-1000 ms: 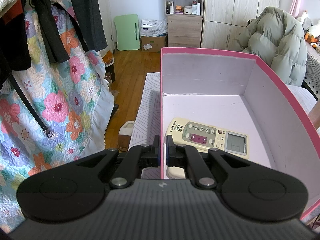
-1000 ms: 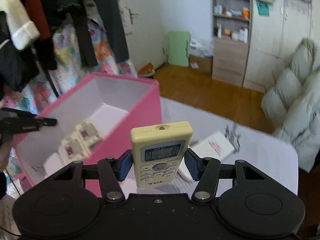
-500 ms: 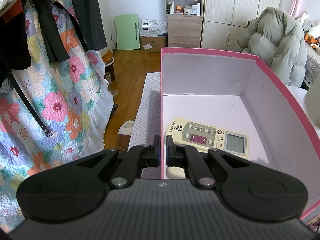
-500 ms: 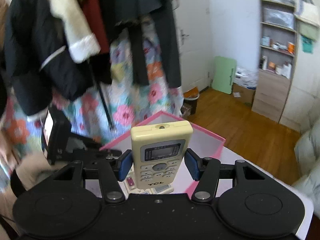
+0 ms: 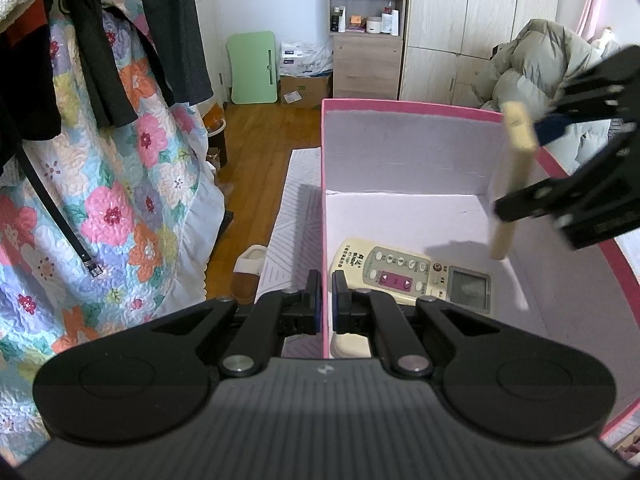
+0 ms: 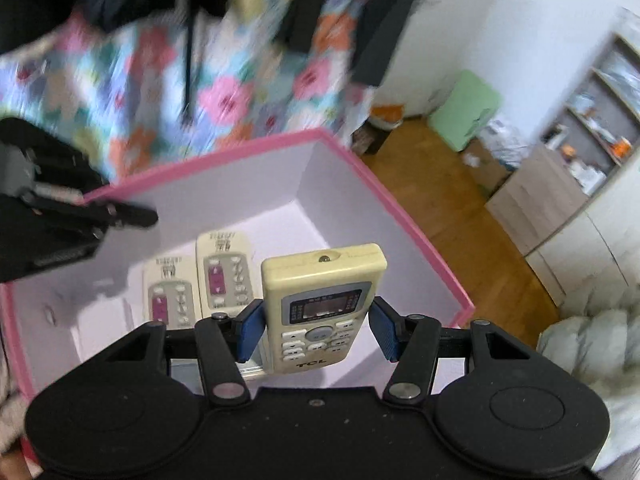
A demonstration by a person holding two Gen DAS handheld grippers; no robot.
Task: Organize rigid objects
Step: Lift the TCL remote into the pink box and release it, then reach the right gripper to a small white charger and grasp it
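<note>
A pink box (image 5: pixel 408 106) with a pale lining stands open. My left gripper (image 5: pixel 326 304) is shut on the box's near left wall. A cream remote with a magenta panel (image 5: pixel 412 272) lies on the box floor; the right wrist view shows two such remotes (image 6: pixel 224 276) side by side. My right gripper (image 6: pixel 314 330) is shut on a cream TCL remote (image 6: pixel 320 304) and holds it above the inside of the box (image 6: pixel 360 176). In the left wrist view that remote (image 5: pixel 514 176) hangs tilted at the box's right wall, held by the right gripper (image 5: pixel 560 160).
A floral quilt and dark clothes (image 5: pixel 100 160) hang to the left of the box. A wooden floor, a slipper (image 5: pixel 250 268), a green board (image 5: pixel 252 68) and a shelf unit (image 5: pixel 366 32) lie beyond. A puffy coat (image 5: pixel 532 68) sits at the right.
My right gripper has carried the TCL remote from beside the box to above its inside, tipping downward. The left gripper and the box have not moved.
</note>
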